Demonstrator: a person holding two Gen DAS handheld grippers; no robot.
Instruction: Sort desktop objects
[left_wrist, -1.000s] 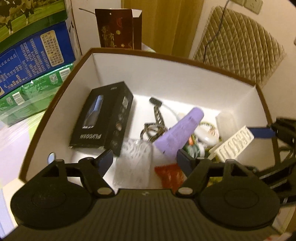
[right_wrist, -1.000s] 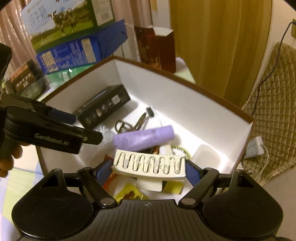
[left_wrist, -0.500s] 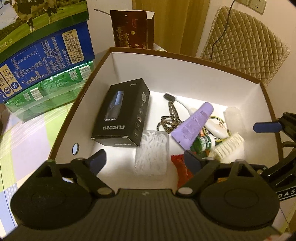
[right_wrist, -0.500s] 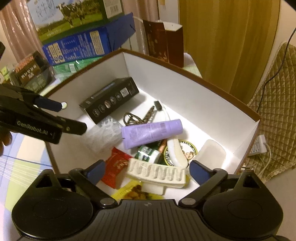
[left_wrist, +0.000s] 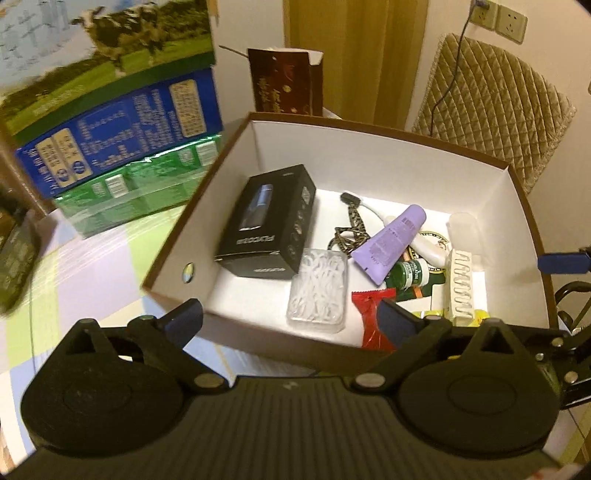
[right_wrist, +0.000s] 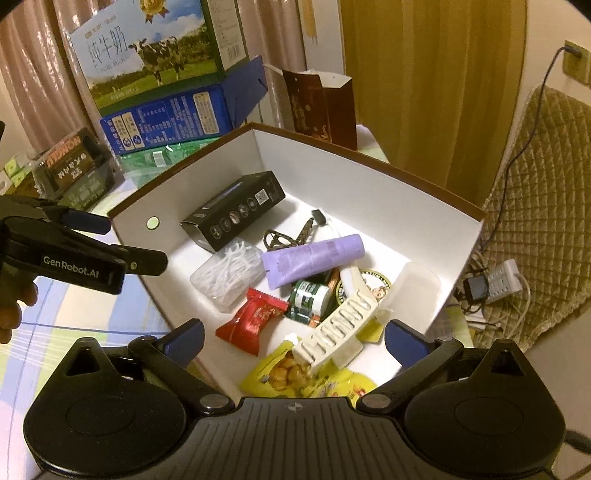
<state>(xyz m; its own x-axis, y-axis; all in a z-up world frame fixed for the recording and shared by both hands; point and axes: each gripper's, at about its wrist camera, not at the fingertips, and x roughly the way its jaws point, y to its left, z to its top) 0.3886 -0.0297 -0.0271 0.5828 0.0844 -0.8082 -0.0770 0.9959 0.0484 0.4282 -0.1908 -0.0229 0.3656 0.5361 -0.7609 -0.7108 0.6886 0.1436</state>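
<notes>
A brown box (left_wrist: 369, 127) (right_wrist: 369, 155) with white walls holds a black carton (left_wrist: 269, 225), a clear case of floss picks (left_wrist: 319, 291), a purple tube (right_wrist: 314, 260), a green bottle (right_wrist: 308, 301), a red packet (right_wrist: 253, 319) and a cream hair clip (right_wrist: 338, 334) lying on a yellow packet (right_wrist: 295, 376). My left gripper (left_wrist: 291, 321) hangs over the near rim, its jaws opening with nothing touching the pads. My right gripper (right_wrist: 295, 336) is opening too; the clip lies below it, free of both pads.
Stacked milk cartons (right_wrist: 155, 62) and a dark red gift bag (right_wrist: 319, 107) stand behind the box. A quilted cushion (left_wrist: 491, 110) and a power strip (right_wrist: 506, 282) with cables are at the right. The box sits on a checked cloth (left_wrist: 88, 266). A hand (right_wrist: 7, 306) holds the left gripper.
Both grippers opened wide and drew back and up from the box. The right one let go of the hair clip, which now lies in the box. The floss case stayed behind the left fingers.
</notes>
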